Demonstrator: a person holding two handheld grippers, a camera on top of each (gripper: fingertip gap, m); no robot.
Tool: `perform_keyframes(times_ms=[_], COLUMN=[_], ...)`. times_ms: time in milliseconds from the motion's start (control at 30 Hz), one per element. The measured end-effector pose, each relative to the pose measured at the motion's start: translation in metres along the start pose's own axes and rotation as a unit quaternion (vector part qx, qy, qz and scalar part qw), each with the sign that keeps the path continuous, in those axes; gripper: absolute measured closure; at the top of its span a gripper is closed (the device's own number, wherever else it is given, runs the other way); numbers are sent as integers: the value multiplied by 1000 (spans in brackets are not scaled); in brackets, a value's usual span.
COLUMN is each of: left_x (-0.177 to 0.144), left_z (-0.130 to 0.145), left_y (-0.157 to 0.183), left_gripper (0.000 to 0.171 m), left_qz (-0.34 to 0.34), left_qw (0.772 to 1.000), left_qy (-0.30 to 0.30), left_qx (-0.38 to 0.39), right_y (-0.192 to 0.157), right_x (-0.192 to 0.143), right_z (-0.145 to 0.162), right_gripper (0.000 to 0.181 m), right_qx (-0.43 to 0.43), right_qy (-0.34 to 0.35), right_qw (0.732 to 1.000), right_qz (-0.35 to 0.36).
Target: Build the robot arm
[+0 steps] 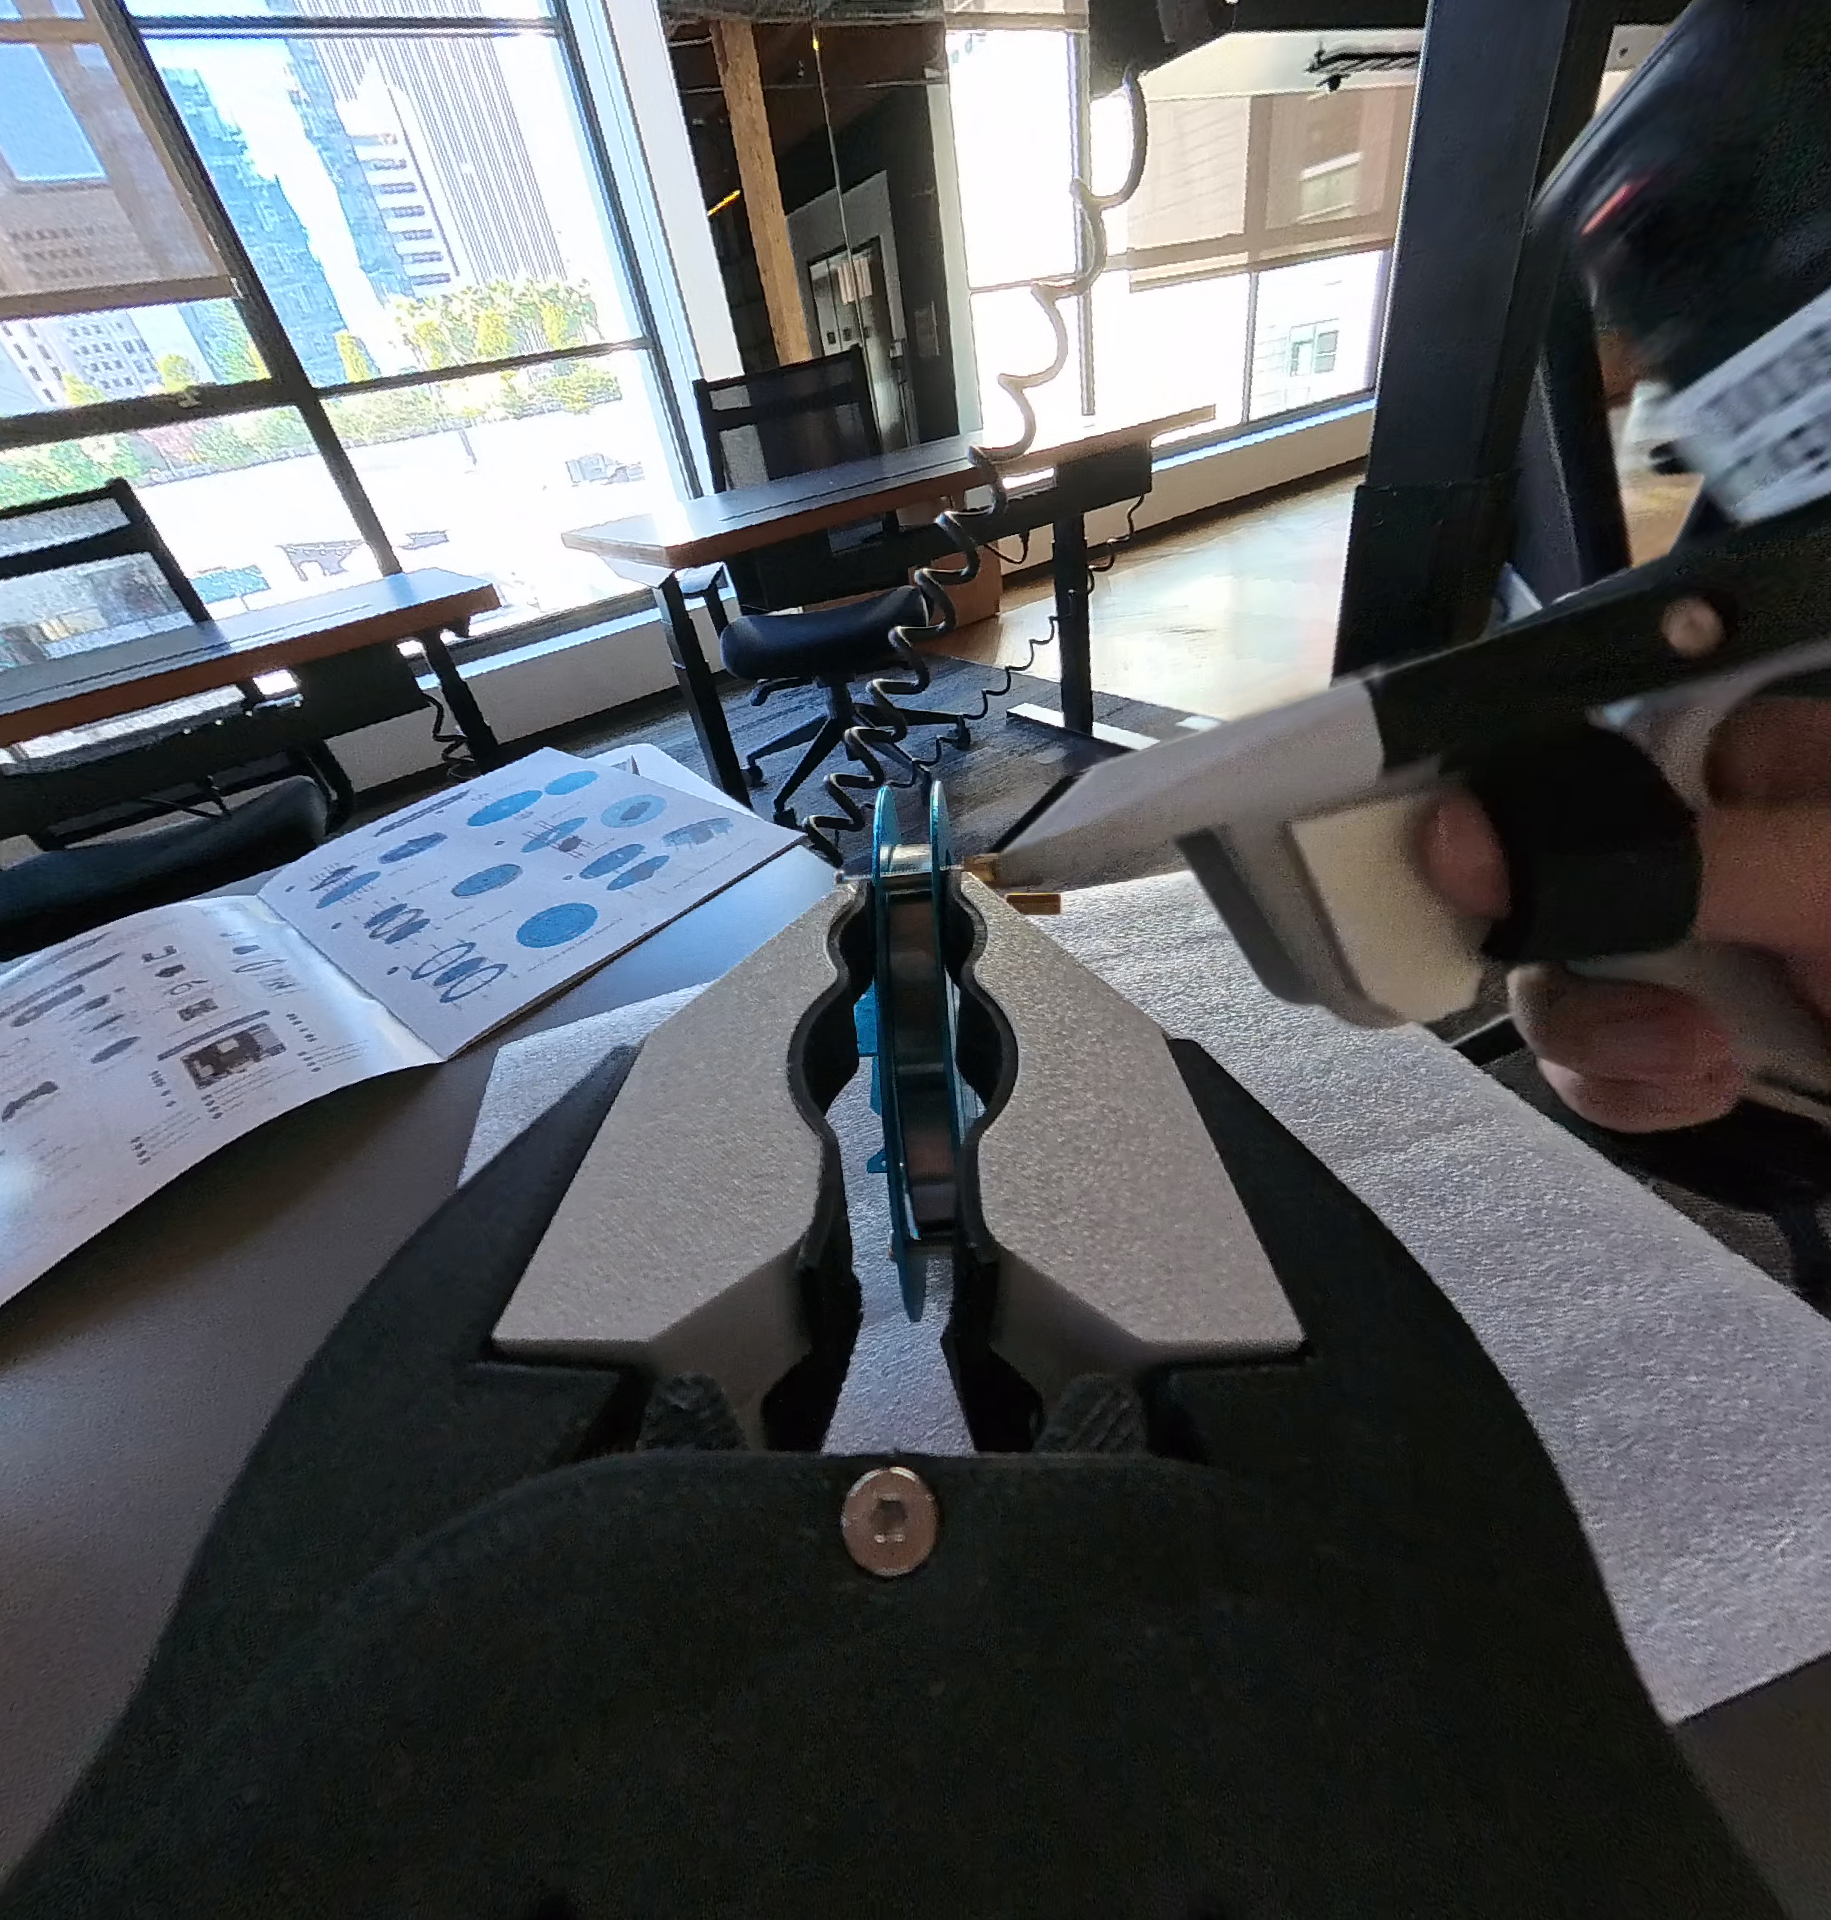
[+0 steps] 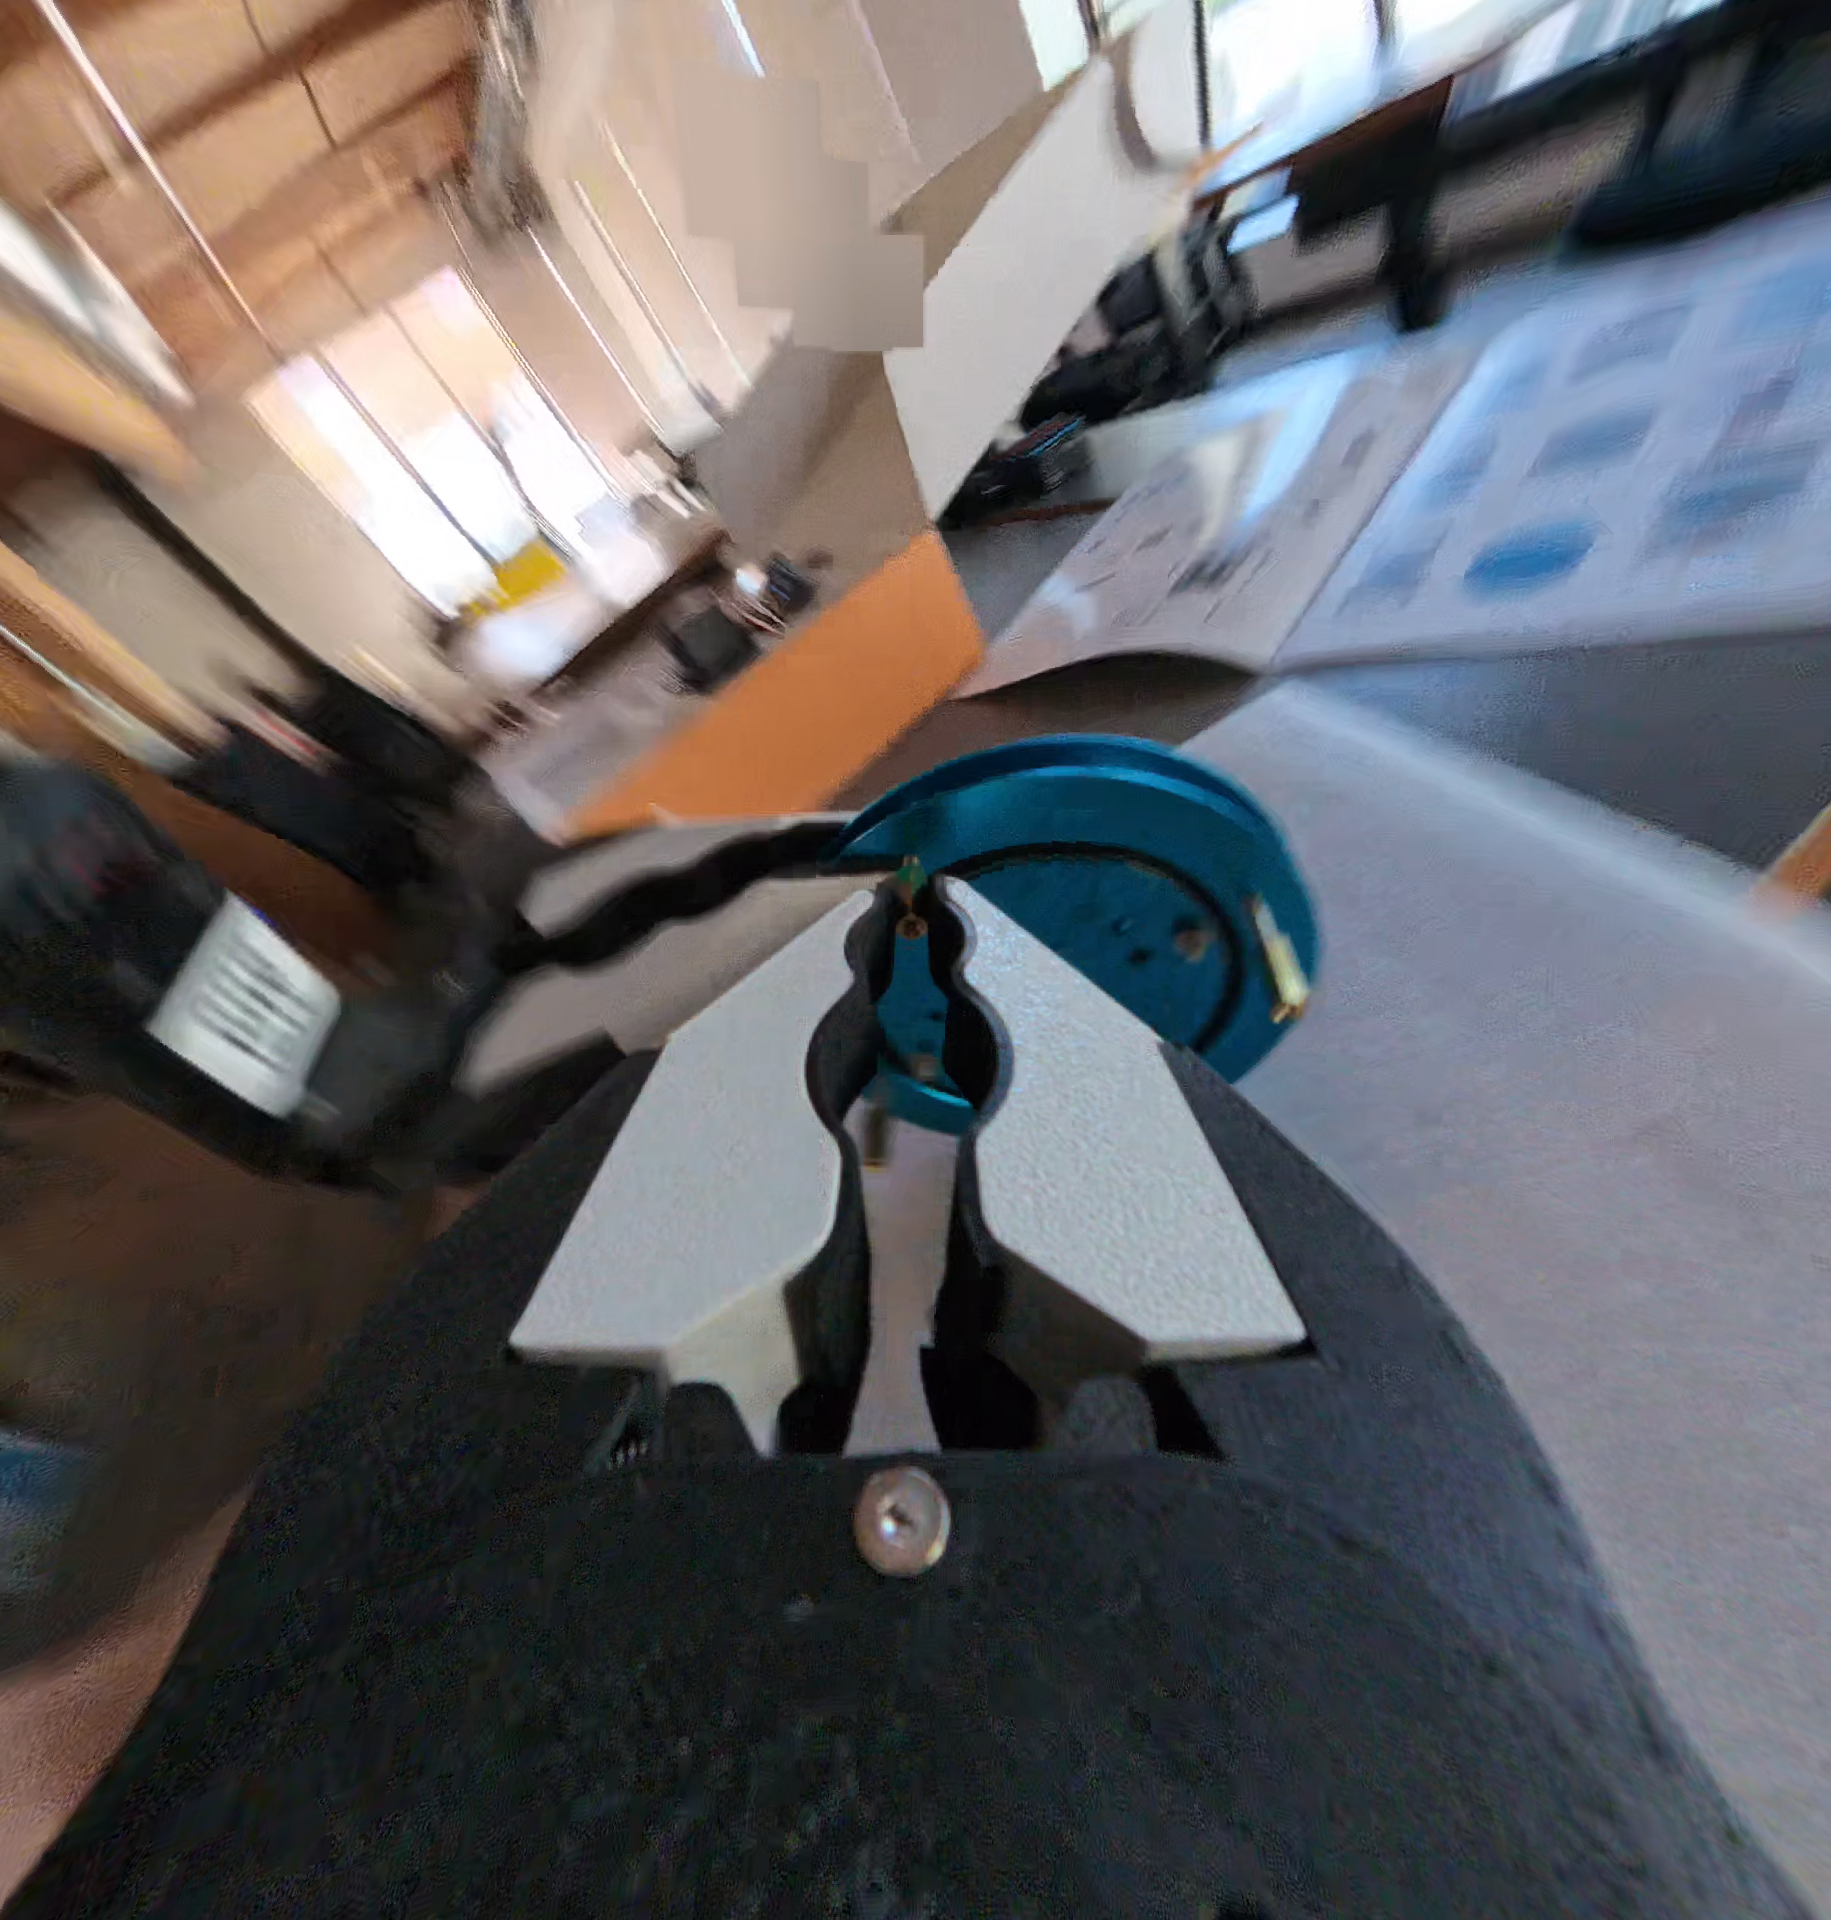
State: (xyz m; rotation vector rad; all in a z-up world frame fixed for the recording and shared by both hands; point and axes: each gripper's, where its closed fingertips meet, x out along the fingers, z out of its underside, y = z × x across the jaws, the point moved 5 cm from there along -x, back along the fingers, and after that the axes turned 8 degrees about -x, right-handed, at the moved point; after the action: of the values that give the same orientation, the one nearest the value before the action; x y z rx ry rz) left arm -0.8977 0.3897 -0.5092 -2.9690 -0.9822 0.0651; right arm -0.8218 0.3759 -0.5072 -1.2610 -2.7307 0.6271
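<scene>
White foam sheet (image 1: 1410, 1299) covers our table. Our left gripper (image 1: 909, 904) pinches the blue wheel (image 1: 916, 1039) upright. Our right gripper (image 2: 913, 894) pinches a small brass pin (image 2: 911, 923) touching it.

Left wrist view: rides low over the worktop (image 1: 215, 1382), looking level along its own tongs (image 1: 906, 904) toward the windows (image 1: 298, 312) at 12 o'clock; very near the blue disc (image 1: 916, 1039), seen edge-on.

Right wrist view: tilted, motion-blurred, looks along its tongs (image 2: 911, 894) at the same blue disc (image 2: 1129, 914), face-on, very near.

Shared: disc, open booklet (image 1: 371, 935) (image 2: 1462, 540), white mat (image 1: 1410, 1247) (image 2: 1513, 1039). Each shows the other's tongs, at 3 o'clock and 9 o'clock.
</scene>
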Motion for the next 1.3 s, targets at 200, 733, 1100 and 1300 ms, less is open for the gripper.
perform_keyframes(times_ms=[200, 733, 1100, 1300], left_x=[0, 7, 11, 10], left_z=[0, -1, -4, -3], left_y=[3, 6, -2, -4], left_gripper=[161, 155, 152, 155], left_qz=[2, 22, 135, 139], left_qw=[1000, 999, 985, 981], left_qy=[-1, -4, -22, -20], left_qx=[14, 41, -107, -135], right_y=[13, 14, 13, 11], right_x=[0, -15, -12, -13], right_z=[12, 4, 3, 2], right_gripper=[176, 177, 177, 177], right_qx=[344, 151, 132, 129], right_qy=[58, 10, 4, 5], right_qw=[924, 984, 987, 987], right_qz=[-159, -89, -96, -94])
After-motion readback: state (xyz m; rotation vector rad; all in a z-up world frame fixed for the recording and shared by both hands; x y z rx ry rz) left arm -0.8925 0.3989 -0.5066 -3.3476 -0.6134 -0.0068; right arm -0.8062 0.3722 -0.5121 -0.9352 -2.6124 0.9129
